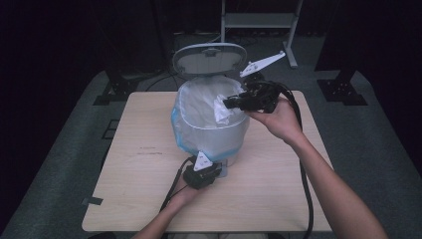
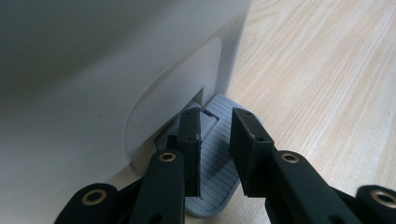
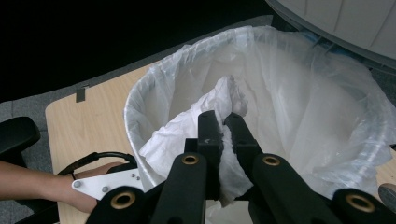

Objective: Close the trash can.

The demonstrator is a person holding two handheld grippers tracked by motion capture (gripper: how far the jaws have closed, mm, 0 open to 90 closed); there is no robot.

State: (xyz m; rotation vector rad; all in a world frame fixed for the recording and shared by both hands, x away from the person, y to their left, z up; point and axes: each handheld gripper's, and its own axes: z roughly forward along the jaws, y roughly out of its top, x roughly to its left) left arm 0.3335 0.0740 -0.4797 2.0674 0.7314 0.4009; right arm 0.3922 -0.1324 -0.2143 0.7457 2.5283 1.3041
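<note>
Crumpled paper (image 3: 219,121) pinched between right gripper (image 3: 223,122) jaws.

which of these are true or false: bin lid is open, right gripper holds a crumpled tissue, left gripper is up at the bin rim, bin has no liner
The bin lid is open: true.
The right gripper holds a crumpled white tissue: true, its jaws are shut on it over the bin's mouth.
The left gripper is at the bin rim: false, it is low at the grey foot pedal, jaws apart.
The bin has no liner: false, a clear plastic bag lines it.
</note>
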